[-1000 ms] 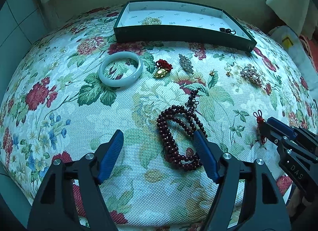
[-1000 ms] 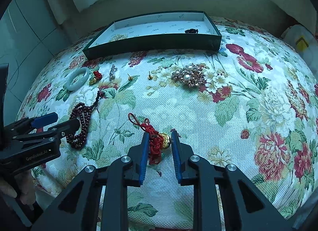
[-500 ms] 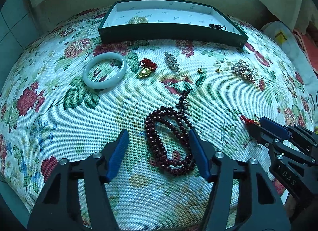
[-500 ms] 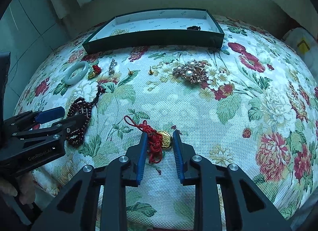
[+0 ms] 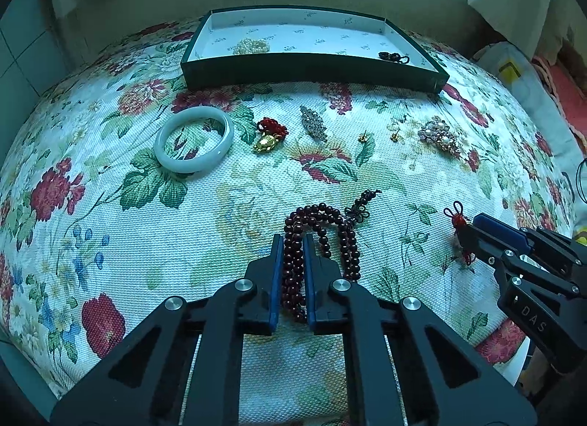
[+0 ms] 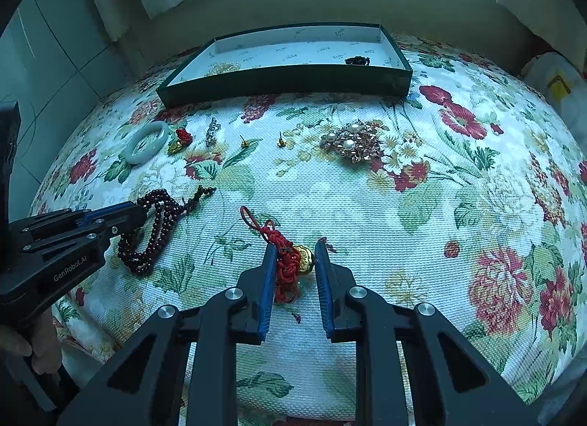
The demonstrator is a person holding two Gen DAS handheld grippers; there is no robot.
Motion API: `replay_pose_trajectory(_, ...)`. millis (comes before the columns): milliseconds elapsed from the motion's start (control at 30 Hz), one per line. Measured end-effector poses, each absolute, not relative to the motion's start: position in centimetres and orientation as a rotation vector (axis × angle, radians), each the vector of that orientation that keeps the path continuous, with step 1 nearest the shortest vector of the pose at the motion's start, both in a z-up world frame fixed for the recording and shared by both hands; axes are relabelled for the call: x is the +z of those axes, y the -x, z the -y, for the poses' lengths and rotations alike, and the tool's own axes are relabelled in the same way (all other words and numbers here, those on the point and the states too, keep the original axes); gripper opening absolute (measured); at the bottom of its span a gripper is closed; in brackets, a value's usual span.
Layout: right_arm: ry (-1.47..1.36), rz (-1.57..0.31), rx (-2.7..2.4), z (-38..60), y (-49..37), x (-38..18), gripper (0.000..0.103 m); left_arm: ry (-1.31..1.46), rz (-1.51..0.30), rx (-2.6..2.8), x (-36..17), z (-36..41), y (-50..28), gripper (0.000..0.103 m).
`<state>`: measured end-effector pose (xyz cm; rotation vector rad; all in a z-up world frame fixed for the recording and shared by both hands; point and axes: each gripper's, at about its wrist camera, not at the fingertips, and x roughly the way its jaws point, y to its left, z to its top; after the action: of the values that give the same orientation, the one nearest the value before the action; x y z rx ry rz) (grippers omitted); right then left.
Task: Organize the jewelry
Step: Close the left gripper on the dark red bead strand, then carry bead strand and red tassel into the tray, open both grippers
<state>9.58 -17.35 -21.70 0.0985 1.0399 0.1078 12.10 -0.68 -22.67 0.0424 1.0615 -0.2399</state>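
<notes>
At six o'clock on the floral cloth, my left gripper (image 5: 292, 253) clamps the bead strand (image 5: 293, 272) for boxing, while my right gripper (image 6: 293, 261) is closing around the red-corded charm (image 6: 293, 261).

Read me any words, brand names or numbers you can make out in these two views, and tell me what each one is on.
"DAS": on the right gripper body, left wrist view.
"GenRobot.AI": on the left gripper body, right wrist view.
Small dark marks printed on the lining of the green tray: too small to read.
Yellow mark on the white bag: shape unclear.
</notes>
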Motion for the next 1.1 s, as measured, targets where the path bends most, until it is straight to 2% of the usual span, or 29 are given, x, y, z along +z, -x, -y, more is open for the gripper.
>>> replay_pose_trajectory(1100, -0.109, -1.012, 0.099, 17.6, -9.6, -20.8, 0.021, -0.029, -1.015, -0.270, -20.4, 0.3, -11.8, 0.010)
